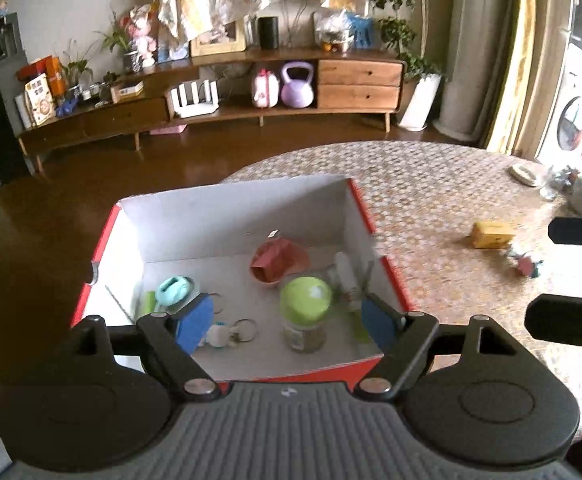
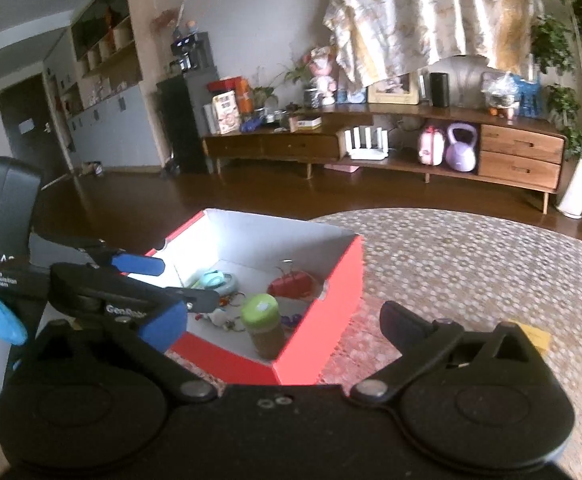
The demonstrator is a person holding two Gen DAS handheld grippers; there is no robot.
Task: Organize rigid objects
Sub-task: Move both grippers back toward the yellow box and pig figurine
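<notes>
A red box with a white inside (image 1: 235, 216) stands on the patterned table; it also shows in the right wrist view (image 2: 331, 296). Inside it are a green-lidded jar (image 1: 305, 310), a pink bowl with a red item (image 1: 279, 262), a teal item (image 1: 173, 290), key rings (image 1: 231, 332) and a white bottle (image 1: 347, 276). My left gripper (image 1: 291, 324) is open and empty, just above the box's near side, its jaws on either side of the jar. My right gripper (image 2: 279, 320) is open and empty, at the box's near right corner. The left gripper shows there at left (image 2: 147, 284).
A yellow box (image 1: 493, 234) and a small red-and-teal item (image 1: 525, 264) lie on the table right of the red box. A dish and glass items (image 1: 559, 184) sit at the far right edge. A wooden sideboard (image 1: 251, 108) stands across the room.
</notes>
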